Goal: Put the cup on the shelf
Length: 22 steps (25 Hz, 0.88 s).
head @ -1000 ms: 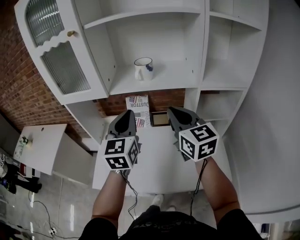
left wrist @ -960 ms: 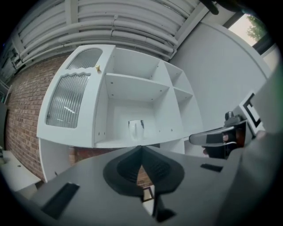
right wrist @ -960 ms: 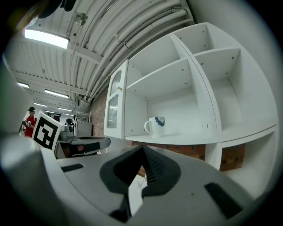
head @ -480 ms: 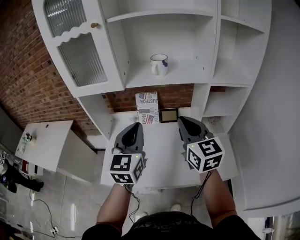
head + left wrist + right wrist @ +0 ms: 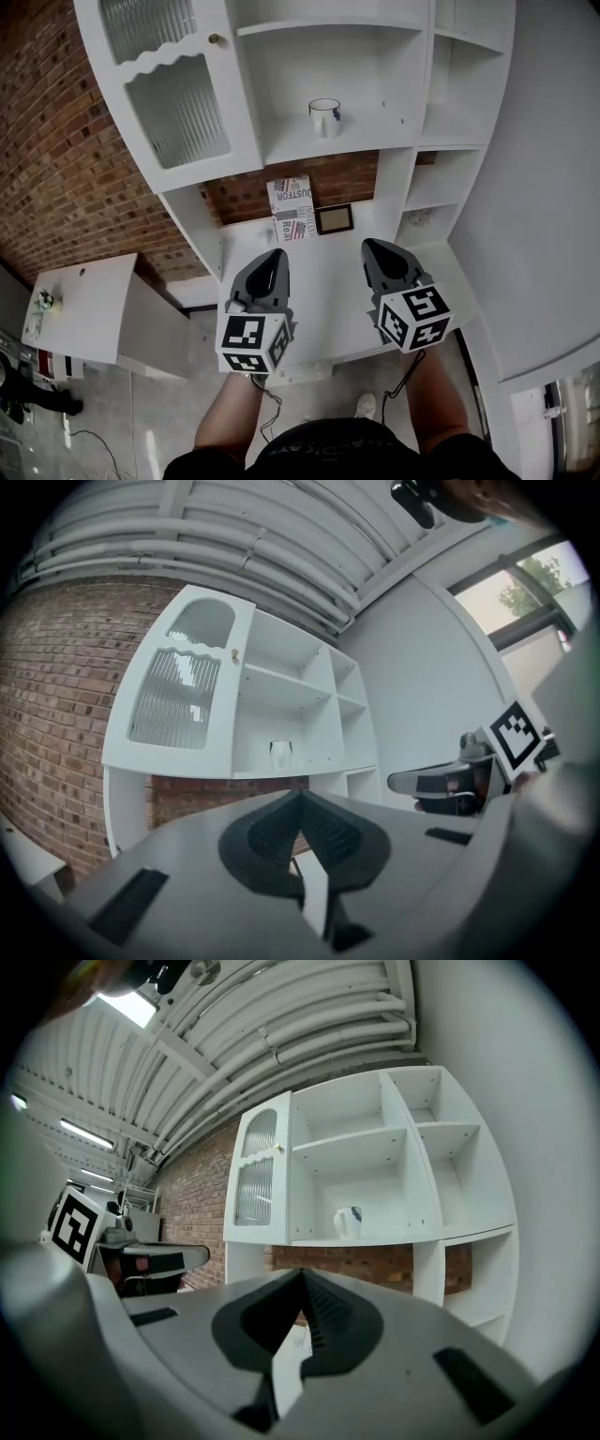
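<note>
A white cup (image 5: 324, 117) with a blue mark stands upright on the middle shelf (image 5: 375, 141) of the white cabinet; it also shows small in the left gripper view as the cup (image 5: 280, 755) and in the right gripper view as the cup (image 5: 348, 1222). My left gripper (image 5: 272, 259) and right gripper (image 5: 377, 249) hover side by side over the white counter (image 5: 323, 272), well short of the shelf. Both are shut with their jaw tips together and nothing between them.
A glass-fronted cabinet door (image 5: 178, 103) stands open at the left. A printed card (image 5: 292, 208) and a small dark frame (image 5: 335, 218) lean against the brick back wall under the shelf. A low white table (image 5: 75, 309) stands at the left, floor below.
Both grippers have drawn back from the cabinet and lower in the view; the cabinet and cup now sit farther away. The cup has stayed on the shelf.
</note>
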### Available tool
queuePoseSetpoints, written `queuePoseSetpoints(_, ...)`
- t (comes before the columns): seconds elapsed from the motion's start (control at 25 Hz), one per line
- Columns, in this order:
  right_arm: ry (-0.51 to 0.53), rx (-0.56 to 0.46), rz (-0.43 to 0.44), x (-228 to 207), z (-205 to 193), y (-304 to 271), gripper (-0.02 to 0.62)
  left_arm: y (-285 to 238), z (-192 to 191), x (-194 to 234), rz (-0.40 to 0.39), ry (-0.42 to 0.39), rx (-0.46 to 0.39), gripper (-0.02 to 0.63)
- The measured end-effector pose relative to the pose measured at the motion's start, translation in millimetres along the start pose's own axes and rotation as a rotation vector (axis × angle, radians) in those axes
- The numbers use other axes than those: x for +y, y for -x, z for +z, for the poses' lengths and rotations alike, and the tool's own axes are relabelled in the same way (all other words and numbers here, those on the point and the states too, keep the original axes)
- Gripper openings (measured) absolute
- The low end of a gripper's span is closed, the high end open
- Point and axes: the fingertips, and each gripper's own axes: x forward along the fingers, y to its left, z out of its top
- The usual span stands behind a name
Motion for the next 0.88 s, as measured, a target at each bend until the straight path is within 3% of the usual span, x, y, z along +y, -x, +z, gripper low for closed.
queuePoseSetpoints(0.36,-0.005,0.033,-0.069,42.6,-18.7,28.2,0.000,38.2,-7.5,-0.7,-0.094,0.014,-0.003,0.005)
queuePoseSetpoints(0.88,0.003,0.035,-0.099,72.1,-18.0,51.3,0.000,71.1,-4.2,-0.9,-0.128,0.024,-0.025,0.005)
